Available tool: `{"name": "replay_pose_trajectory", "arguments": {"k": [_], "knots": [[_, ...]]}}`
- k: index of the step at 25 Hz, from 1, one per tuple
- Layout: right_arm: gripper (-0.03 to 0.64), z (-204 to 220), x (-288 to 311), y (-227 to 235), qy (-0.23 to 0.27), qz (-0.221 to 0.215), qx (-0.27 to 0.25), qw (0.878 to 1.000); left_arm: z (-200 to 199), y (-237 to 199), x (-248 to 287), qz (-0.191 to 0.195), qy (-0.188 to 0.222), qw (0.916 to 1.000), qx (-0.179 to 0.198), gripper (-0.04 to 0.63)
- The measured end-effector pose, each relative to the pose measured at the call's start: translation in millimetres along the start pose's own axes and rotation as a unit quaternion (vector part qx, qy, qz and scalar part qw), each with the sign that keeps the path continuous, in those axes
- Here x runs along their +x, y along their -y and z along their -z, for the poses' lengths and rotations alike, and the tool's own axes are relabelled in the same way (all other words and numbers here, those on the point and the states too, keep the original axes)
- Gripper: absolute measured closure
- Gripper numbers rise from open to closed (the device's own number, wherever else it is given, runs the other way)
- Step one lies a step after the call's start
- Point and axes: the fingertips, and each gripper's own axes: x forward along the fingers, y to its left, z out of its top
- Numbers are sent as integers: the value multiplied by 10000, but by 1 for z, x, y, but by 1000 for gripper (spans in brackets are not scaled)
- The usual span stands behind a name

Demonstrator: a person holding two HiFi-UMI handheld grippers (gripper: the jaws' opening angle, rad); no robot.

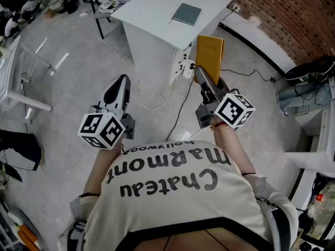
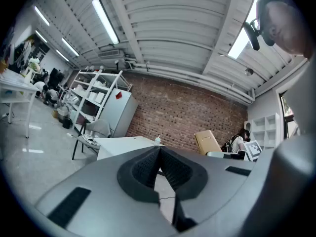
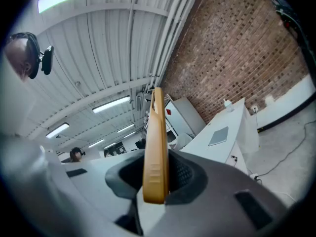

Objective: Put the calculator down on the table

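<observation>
Holding the calculator [image 1: 209, 51] out ahead of the body, the right gripper [image 1: 204, 80] in the head view carries the flat yellow slab over the floor, just short of the white worktop [image 1: 157, 9], where a grey notebook [image 1: 186, 13] lies near the far side. The slab is gripped by its near end so that most of it sticks out past the jaws, which should let it be laid flat once it is over the worktop. The left gripper [image 1: 119, 88] points the same way, well to the side, and seems to be kept clear because this job needs only one hand. In the left gripper view, the left gripper's [image 2: 159, 164] jaws are pressed together with nothing between them; the worktop [image 2: 123, 142] and the yellow calculator [image 2: 207, 141] show beyond. In the right gripper view, the calculator [image 3: 157, 147] stands edge-on and upright between the jaws of the right gripper [image 3: 157, 181], which are parted only by its thickness and pinch it on both flat faces. The worktop [image 3: 232, 120] lies ahead to the right, so the calculator is not yet put down.
</observation>
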Motion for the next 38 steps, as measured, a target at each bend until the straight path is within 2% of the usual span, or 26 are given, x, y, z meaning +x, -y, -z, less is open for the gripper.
{"name": "replay_pose_trajectory", "arguments": {"k": [7,13,21,27,31,38], "knots": [[525,24,14,23,-296,7,43,9996,27,-17,4,-218,-250,9994,-108,595],[525,37,53,30,-546,-41,312,9980,27,-52,22,-350,-369,9984,-261,595],[525,35,143,48,-584,284,377,9972,1,-122,93,12,-423,9985,-352,595],[525,29,218,49,-603,364,246,9972,-37,-179,140,159,-271,9995,-100,595],[525,16,262,47,-437,308,215,9983,-59,-211,164,289,-171,9994,-52,595],[525,36,311,52,-418,461,388,9973,-65,-249,187,600,-348,9976,-53,595]]}}
